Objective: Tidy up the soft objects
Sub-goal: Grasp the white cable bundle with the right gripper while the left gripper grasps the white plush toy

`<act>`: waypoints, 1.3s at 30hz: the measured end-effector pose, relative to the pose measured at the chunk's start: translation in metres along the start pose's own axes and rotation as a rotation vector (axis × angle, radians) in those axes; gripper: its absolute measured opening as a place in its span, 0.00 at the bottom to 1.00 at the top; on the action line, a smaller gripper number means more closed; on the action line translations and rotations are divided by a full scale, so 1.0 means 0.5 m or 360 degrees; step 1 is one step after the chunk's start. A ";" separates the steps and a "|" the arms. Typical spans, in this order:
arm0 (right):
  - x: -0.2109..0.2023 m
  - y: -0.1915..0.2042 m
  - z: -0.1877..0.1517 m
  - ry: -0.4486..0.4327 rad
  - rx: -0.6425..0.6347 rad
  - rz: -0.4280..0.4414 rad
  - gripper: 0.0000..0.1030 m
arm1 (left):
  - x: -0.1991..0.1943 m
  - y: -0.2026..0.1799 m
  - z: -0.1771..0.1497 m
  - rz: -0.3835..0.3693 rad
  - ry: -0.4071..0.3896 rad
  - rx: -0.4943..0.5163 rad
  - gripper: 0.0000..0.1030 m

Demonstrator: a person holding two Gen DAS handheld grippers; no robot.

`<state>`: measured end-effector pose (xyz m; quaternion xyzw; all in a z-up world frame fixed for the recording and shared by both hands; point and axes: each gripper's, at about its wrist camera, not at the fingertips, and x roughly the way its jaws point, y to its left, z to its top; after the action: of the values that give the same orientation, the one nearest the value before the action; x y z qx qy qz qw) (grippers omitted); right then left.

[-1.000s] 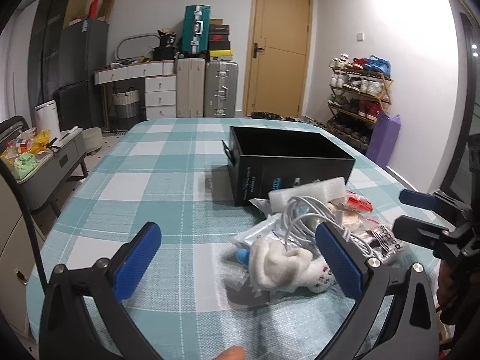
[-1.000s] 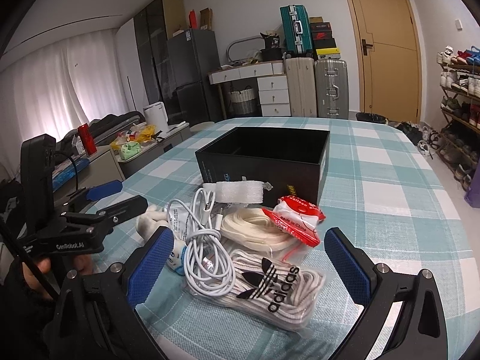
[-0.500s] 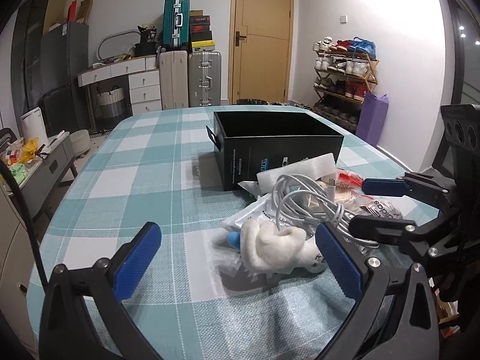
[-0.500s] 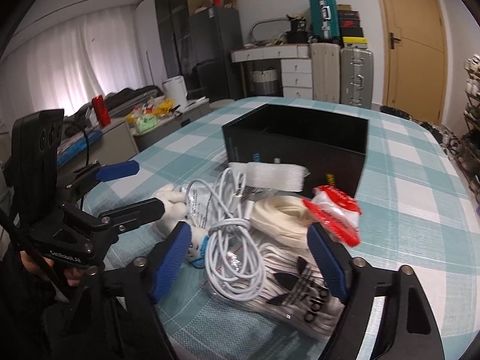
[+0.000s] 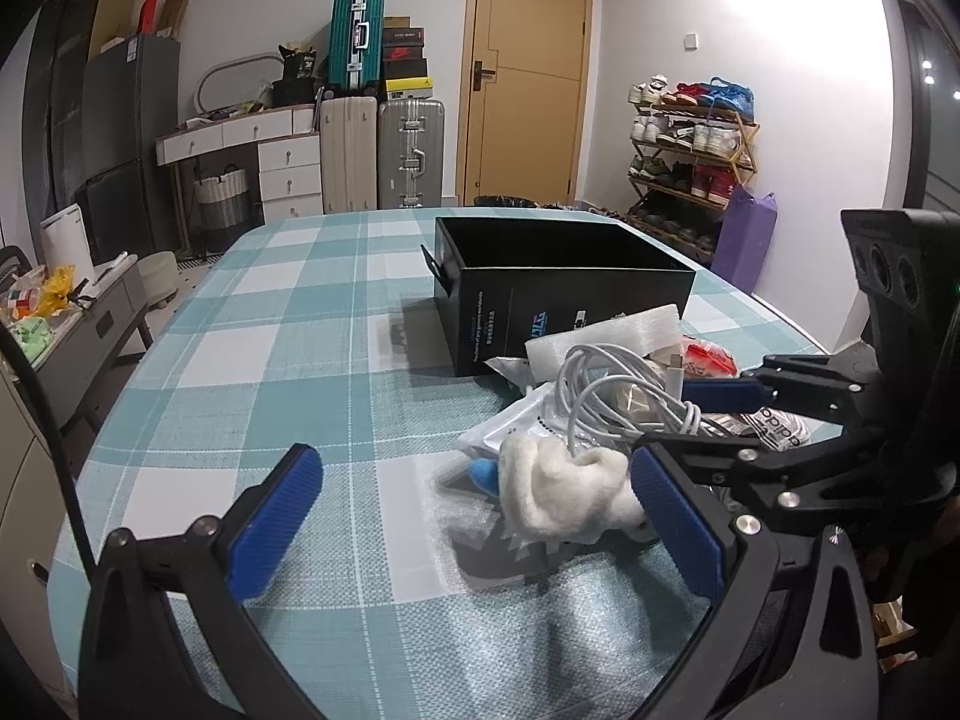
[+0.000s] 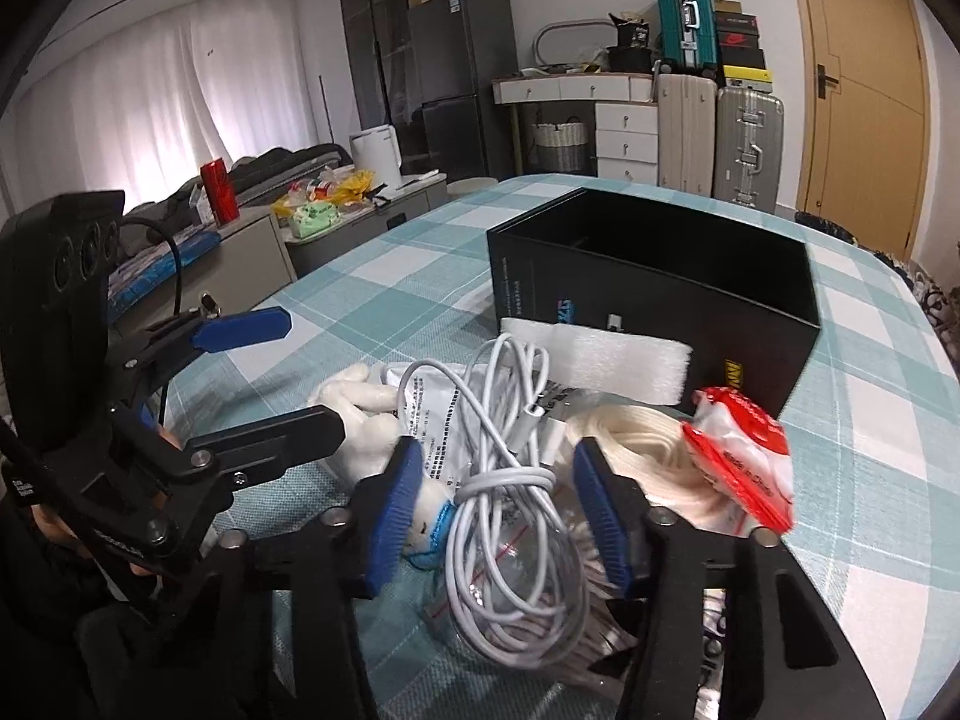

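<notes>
Our right tongs (image 6: 489, 498) are closing around the white cable (image 6: 510, 480), which runs from 6 toward 12 o'clock between the pads. At 9 o'clock our left tongs (image 6: 288, 372) hang released near the plush toy (image 6: 360, 402). The black box (image 6: 654, 276) waits at 1 o'clock on the table (image 6: 870, 420).

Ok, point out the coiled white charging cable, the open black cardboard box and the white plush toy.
Coiled white charging cable (image 6: 504, 480), right wrist view, tied middle.
Open black cardboard box (image 5: 540, 318), left wrist view, front wall.
White plush toy (image 5: 570, 492), left wrist view, body.
</notes>
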<state>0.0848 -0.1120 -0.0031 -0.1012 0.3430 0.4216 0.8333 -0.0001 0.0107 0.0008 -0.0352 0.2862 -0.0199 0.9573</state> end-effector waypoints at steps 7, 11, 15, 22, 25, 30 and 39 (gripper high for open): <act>0.017 0.006 0.004 0.0005 -0.0001 -0.0002 0.33 | 0.006 0.006 -0.002 -0.0005 0.0020 -0.0024 1.00; -0.007 0.004 -0.002 -0.0048 0.0002 -0.0015 0.32 | 0.007 0.004 -0.001 -0.0014 0.0023 -0.0022 1.00; -0.036 0.000 -0.005 -0.0147 0.0022 -0.0029 0.32 | 0.011 -0.002 -0.003 -0.0031 0.0038 -0.0020 1.00; -0.095 -0.016 -0.015 -0.0270 0.0067 -0.0094 0.32 | 0.020 -0.025 -0.006 -0.0049 0.0072 0.0011 1.00; -0.114 -0.023 -0.023 -0.0292 0.0091 -0.0110 0.32 | 0.030 -0.032 -0.007 -0.0042 0.0107 0.0014 1.00; -0.129 -0.036 -0.036 -0.0307 0.0122 -0.0125 0.32 | 0.035 -0.041 -0.008 -0.0101 0.0165 0.0016 0.96; -0.139 -0.040 -0.046 -0.0321 0.0143 -0.0122 0.32 | 0.023 -0.065 -0.014 -0.0227 0.0196 0.0065 0.60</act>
<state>0.0606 -0.1789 0.0230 -0.0338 0.2720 0.3817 0.8827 0.0051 -0.0230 -0.0090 -0.0346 0.3408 -0.0959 0.9346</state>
